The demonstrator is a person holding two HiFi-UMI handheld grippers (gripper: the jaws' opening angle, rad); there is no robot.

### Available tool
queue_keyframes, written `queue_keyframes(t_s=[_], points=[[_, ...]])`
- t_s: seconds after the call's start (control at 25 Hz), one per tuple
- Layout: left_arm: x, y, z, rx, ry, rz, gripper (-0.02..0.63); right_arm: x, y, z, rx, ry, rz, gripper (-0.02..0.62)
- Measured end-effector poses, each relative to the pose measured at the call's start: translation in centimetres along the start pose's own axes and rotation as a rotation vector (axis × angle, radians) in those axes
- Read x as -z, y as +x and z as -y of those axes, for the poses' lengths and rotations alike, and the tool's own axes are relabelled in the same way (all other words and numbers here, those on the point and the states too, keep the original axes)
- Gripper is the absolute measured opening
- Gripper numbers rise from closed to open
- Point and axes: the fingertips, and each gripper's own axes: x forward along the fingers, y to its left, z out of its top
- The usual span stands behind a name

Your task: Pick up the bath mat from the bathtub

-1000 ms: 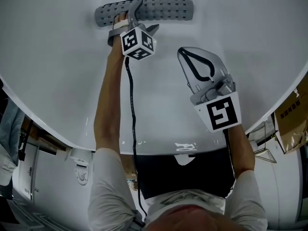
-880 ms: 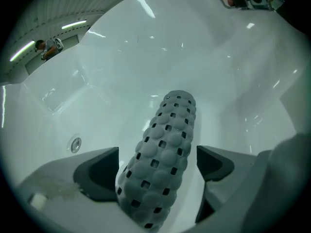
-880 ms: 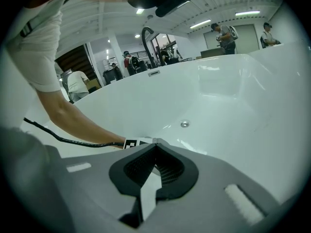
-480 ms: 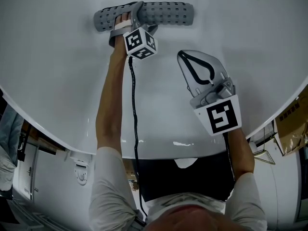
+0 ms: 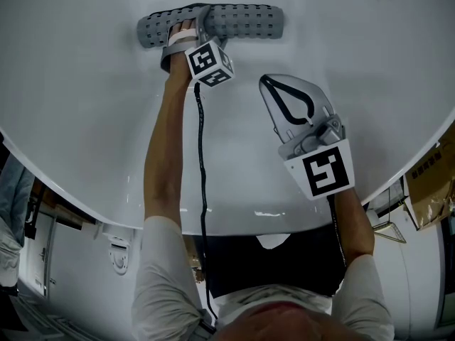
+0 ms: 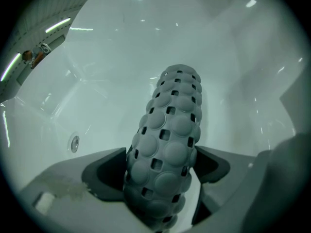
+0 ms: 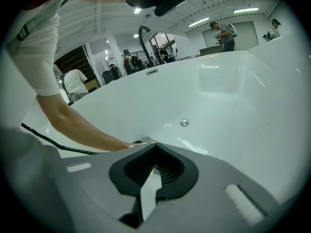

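Note:
A grey rolled bath mat [image 5: 242, 21] with bumps and square holes lies on the floor of the white bathtub [image 5: 85, 105], at the far end in the head view. My left gripper [image 5: 192, 20] points steeply down over the roll's left part. In the left gripper view its jaws are closing on the bath mat [image 6: 172, 130], and the dark pads [image 6: 104, 171] touch both sides of the roll. My right gripper [image 5: 264, 82] hangs above the tub floor to the right, away from the mat, shut with nothing in it [image 7: 154, 145].
The tub's rim [image 5: 234, 222] curves below my arms. A drain fitting [image 6: 74, 143] sits in the tub wall left of the mat. A dark faucet [image 7: 143, 33] and several people stand beyond the tub. A cardboard box [image 5: 430, 183] stands outside at the right.
My left gripper has sunk onto the rolled mat and tilted a little. The right gripper has stayed where it was.

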Motion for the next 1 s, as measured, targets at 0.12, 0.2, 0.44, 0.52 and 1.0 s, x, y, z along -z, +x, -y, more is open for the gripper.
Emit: queue_keyframes(t_s=[0.12, 0.2, 0.44, 0.52, 1.0], points=[[-0.1, -0.3, -0.1, -0.001, -0.013, -0.002, 0.395, -0.2, 0.0, 0.0, 0.0, -0.004, 0.004, 0.003], [-0.2, -0.5, -0.2, -0.006, -0.016, -0.002, 0.373, -0.2, 0.0, 0.0, -0.002, -0.004, -0.001, 0.003], [-0.1, -0.9, 0.3, -0.02, 0.007, -0.005, 0.314, -0.1, 0.0, 0.0, -0.002, -0.004, -0.007, 0.003], [-0.2, -1.4, 0.7, -0.008, 0.003, -0.004, 0.302, -0.2, 0.0, 0.0, 0.0, -0.007, -0.007, 0.003], [-1.6, -5.8, 2.2, -0.04, -0.13, 0.033, 0.241, -0.8, -2.8, -1.2, 0.003, -0.016, 0.016, 0.003]])
